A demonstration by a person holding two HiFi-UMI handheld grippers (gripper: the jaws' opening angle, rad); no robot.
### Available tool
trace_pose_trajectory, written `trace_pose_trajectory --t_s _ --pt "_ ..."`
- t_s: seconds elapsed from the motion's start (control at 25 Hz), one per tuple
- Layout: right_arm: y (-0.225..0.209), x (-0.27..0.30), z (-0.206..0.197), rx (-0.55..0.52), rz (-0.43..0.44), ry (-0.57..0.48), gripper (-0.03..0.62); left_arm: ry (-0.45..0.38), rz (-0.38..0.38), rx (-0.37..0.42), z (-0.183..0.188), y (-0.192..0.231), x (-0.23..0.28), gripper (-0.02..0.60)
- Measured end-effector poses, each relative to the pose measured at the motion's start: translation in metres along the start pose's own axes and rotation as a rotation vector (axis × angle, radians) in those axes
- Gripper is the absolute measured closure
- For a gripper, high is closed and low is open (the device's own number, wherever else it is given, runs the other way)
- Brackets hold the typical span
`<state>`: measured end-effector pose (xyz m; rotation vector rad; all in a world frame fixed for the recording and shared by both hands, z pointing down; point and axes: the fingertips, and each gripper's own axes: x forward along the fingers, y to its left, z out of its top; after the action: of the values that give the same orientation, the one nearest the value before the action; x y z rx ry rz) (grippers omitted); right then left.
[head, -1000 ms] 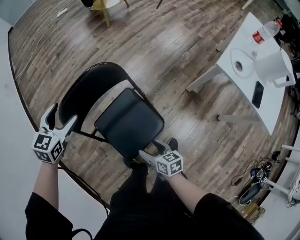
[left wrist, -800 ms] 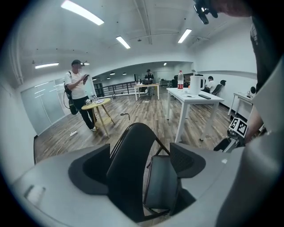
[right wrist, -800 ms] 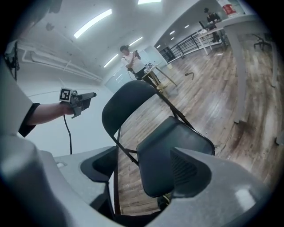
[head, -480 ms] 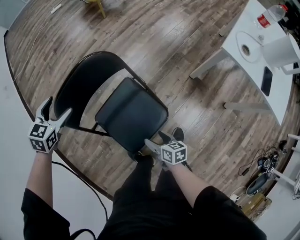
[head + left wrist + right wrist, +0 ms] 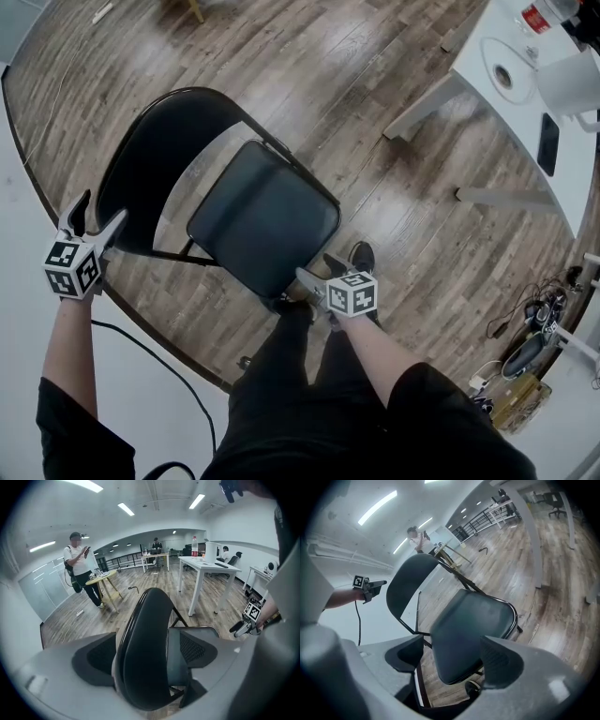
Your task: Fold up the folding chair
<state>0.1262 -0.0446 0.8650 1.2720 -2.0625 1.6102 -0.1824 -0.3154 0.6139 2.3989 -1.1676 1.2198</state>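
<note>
On the floor just ahead, at the unfolded chair, with left gripper and right gripper wide open, gripping nothing, clamp squarely on backrest rim and seat front before swinging the seat up.

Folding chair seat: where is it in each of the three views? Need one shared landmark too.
Head view: seat at centre, a dark rounded square.
Left gripper view: low, just right of centre, partly hidden by the backrest.
Right gripper view: centre, large, slanting up to the right.
Shared landmark: the curved black backrest, upper left of the seat in the head view, front and centre in the left gripper view, upper left in the right gripper view.
</note>
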Motion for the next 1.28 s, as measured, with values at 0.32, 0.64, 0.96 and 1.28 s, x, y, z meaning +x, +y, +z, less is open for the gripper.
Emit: trace_pose_trajectory --t_s 0.32,0.64,0.96,1.28 --pt "-0.035 0.017 -0.026 0.039 -0.049 0.050 0.222 0.031 0.013 0.013 -0.010 0.013 0.012 0.153" --pt "-0.057 0.043 -0.046 0.123 -0.032 0.089 0.200 0.046 0.020 -0.008 -0.021 0.027 0.019 0.152" --pt "-0.081 0.060 -0.068 0.252 -0.031 0.094 0.191 0.069 0.009 -0.028 -0.040 0.033 0.026 0.150" --pt "-0.089 0.075 -0.074 0.357 0.047 0.060 0.168 0.071 -0.038 0.003 -0.038 0.031 0.036 0.149"
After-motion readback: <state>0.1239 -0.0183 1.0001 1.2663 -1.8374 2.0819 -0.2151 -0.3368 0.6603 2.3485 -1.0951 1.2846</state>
